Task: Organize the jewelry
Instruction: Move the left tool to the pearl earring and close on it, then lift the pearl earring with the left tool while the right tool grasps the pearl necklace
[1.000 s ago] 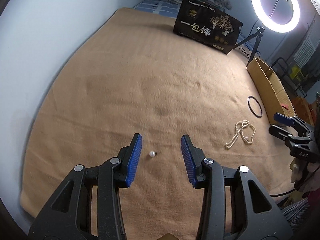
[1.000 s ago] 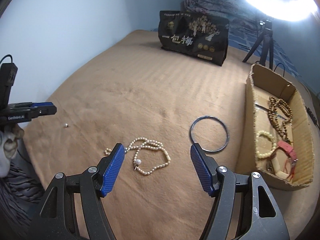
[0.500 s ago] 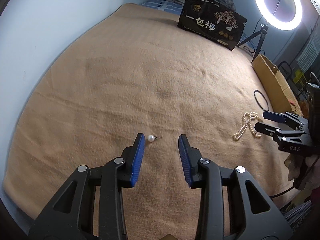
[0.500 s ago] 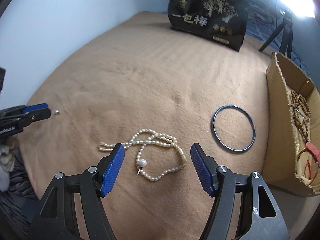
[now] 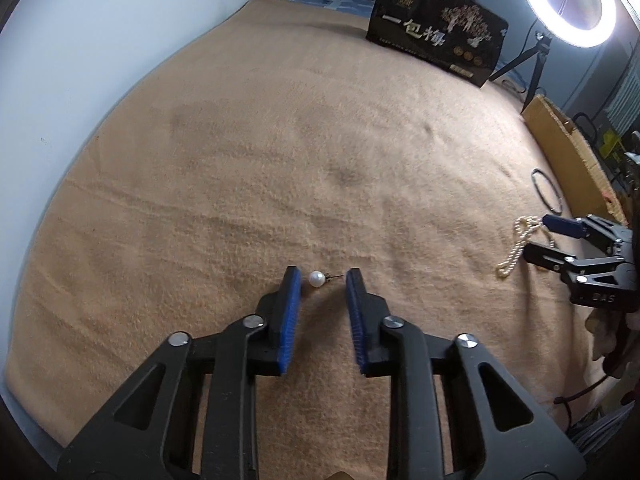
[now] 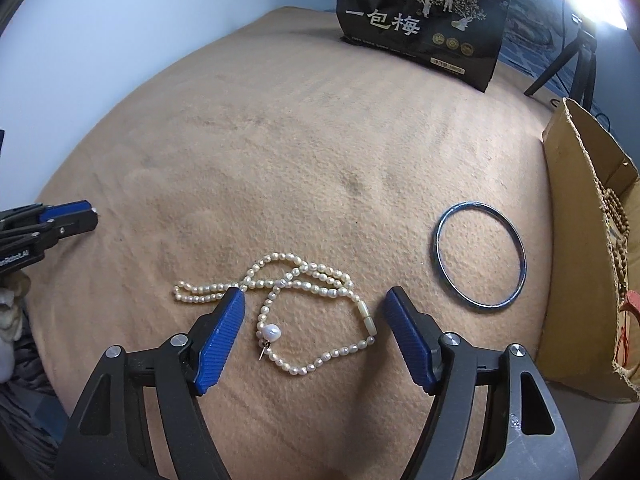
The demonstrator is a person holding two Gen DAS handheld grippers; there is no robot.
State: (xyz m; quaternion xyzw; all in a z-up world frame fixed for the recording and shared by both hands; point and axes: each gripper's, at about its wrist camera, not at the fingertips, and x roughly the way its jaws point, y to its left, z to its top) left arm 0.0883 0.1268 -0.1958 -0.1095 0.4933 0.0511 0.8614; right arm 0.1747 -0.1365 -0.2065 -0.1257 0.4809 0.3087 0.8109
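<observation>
Both grippers have sunk toward the tan blanket (image 5: 280, 140) since the earlier pictures, and each now brackets its own piece of jewelry.

Starting at the left, the left gripper (image 5: 320, 276) has just been closing its jaws. The pearl earring (image 5: 316, 279) lies between the blue tips, nearer the left pad at about nine o'clock of the gap, with its thin post pointing toward three o'clock. A sliver of blanket shows on both sides, so the pads are not yet pressing it: released, though nearly clenched.

Farther right, the right gripper (image 6: 314, 300) has just been opening its jaws and stands wide over the pearl necklace (image 6: 304, 280). The strand lies in loose loops on the blanket, and one tail runs out past the left fingertip toward nine o'clock. The large pearl pendant (image 6: 271, 332) sits at about seven o'clock of the gap. Nothing is held.

At two o'clock from that gripper lies the blue bangle (image 6: 480, 256), untouched, and beyond it at three o'clock stands the cardboard box (image 6: 576, 240), which already holds wooden beads.

As I judge it, the earring is the risk. It is round and off-centre, so the closing pads may squirt it forward or snag the post in the nap. The necklace may be caught by only one loop, leaving the rest to trail and slip free on the way to the box.
</observation>
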